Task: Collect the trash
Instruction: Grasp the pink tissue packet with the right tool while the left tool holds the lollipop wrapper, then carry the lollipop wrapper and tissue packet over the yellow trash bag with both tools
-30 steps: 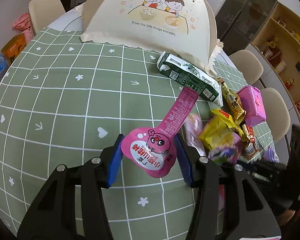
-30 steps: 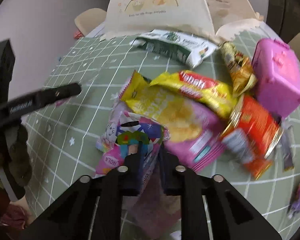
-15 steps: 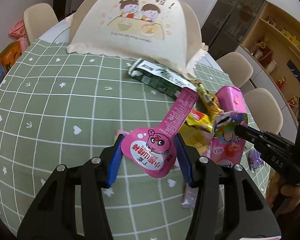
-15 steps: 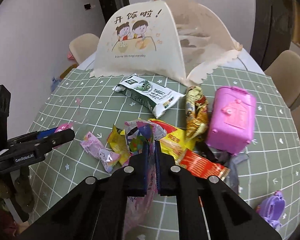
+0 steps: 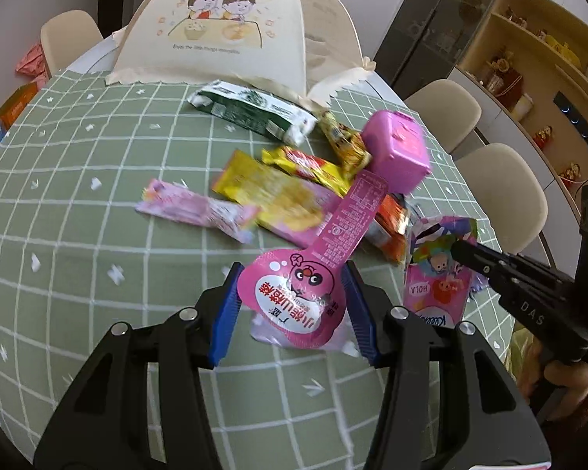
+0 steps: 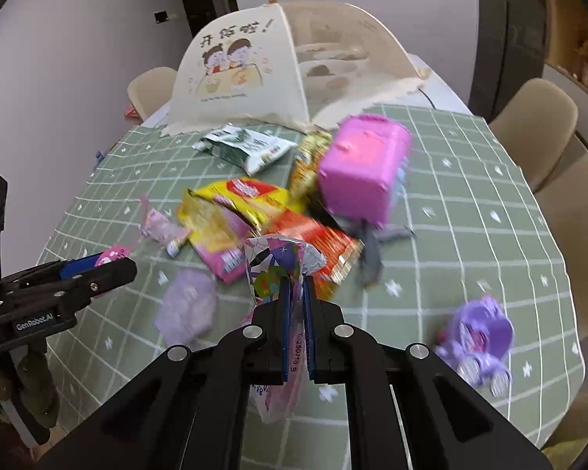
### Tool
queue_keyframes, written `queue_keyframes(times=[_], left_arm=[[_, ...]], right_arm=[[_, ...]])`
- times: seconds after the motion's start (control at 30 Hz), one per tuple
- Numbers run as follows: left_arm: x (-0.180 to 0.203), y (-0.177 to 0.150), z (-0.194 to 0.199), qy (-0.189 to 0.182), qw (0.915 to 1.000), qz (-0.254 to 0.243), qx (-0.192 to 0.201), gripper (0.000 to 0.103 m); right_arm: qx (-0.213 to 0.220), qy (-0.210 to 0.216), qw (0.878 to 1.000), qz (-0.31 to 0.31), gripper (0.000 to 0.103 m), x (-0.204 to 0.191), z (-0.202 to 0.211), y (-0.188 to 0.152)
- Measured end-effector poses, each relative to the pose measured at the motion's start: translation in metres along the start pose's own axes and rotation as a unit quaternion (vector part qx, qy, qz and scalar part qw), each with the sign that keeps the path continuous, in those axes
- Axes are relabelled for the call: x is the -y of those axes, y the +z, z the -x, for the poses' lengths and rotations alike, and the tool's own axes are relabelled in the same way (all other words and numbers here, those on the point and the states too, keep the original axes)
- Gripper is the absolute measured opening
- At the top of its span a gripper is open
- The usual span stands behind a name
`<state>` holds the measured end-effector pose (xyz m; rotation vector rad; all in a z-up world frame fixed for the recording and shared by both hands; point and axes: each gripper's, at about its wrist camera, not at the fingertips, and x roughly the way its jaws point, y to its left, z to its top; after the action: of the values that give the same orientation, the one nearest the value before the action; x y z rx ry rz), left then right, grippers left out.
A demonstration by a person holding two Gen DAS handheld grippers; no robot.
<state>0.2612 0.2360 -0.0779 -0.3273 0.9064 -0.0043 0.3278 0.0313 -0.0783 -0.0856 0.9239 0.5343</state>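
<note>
1. Left gripper (image 5: pixel 292 303): jaws clamped on the pink spoon-shaped wrapper (image 5: pixel 313 274), its tail sticking out ahead of the tips.
2. Right gripper (image 6: pixel 297 301): jaws nearly together, pinching the colourful snack bag (image 6: pixel 278 266).
3. Since a second ago both grippers have pulled back from the wrapper pile (image 5: pixel 278 192), now well ahead of the jaws.
4. Reading: two pieces secured; no bin in view yet.
</note>
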Motion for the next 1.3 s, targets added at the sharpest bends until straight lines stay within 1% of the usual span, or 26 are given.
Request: queue_keyframes(times=[0.13, 0.23, 0.33, 0.47, 0.63, 0.77, 0.97, 1.3], left_arm=[[0.017, -0.015, 0.000, 0.012, 0.9999, -0.003, -0.006, 0.048], [0.024, -0.021, 0.002, 0.016, 0.9998, -0.004, -0.011, 0.048], [0.034, -0.025, 0.009, 0.019, 0.9998, -0.007, -0.007, 0.048], [0.049, -0.025, 0.022, 0.017, 0.9997, -0.015, 0.009, 0.048], [0.070, -0.022, 0.032, 0.008, 0.9995, -0.017, 0.023, 0.048], [0.089, -0.023, 0.038, 0.004, 0.9990, -0.027, 0.035, 0.048], [0.114, -0.035, 0.047, 0.001, 0.9983, -0.033, 0.048, 0.048], [0.161, -0.064, 0.058, -0.012, 0.9967, -0.056, 0.057, 0.048]], right_arm=[[0.006, -0.008, 1.000, 0.011, 0.008, 0.009, 0.011, -0.015], [0.009, -0.006, 1.000, 0.006, 0.008, 0.017, 0.019, -0.025], [0.014, -0.006, 1.000, -0.006, 0.008, 0.027, 0.031, -0.033], [0.037, -0.013, 0.999, -0.014, 0.008, 0.041, 0.057, -0.033], [0.063, -0.031, 0.998, -0.008, 0.008, 0.054, 0.090, -0.032], [0.073, -0.039, 0.997, -0.009, 0.008, 0.065, 0.112, -0.038], [0.079, -0.051, 0.996, 0.005, 0.008, 0.075, 0.136, -0.056], [0.096, -0.065, 0.993, -0.013, 0.008, 0.111, 0.177, -0.087]])
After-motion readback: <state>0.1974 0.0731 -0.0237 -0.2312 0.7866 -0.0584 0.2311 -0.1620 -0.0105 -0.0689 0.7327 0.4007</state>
